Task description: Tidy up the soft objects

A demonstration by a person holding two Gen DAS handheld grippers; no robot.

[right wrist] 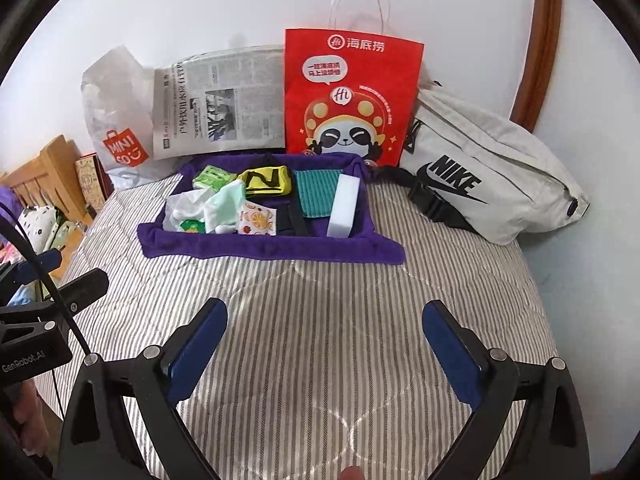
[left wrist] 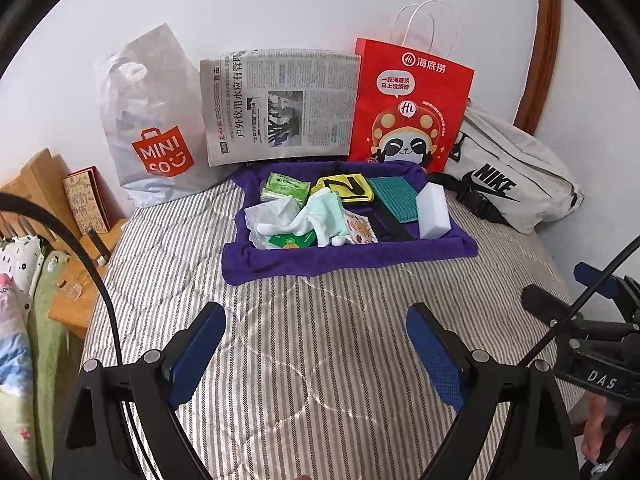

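Observation:
A purple towel lies on the striped bed and holds the soft items. On it are a white sponge block, a teal cloth, a yellow and black band, mint and white socks, a white wipe, a green packet and a fruit-print sachet. My left gripper hovers open over the bedcover, short of the towel, with nothing in it. My right gripper is likewise open and empty, level with the left one.
Against the wall stand a Miniso plastic bag, a newspaper, a red paper bag and a white Nike bag. A wooden bed frame and bedding lie to the left. Striped bedcover spreads below both grippers.

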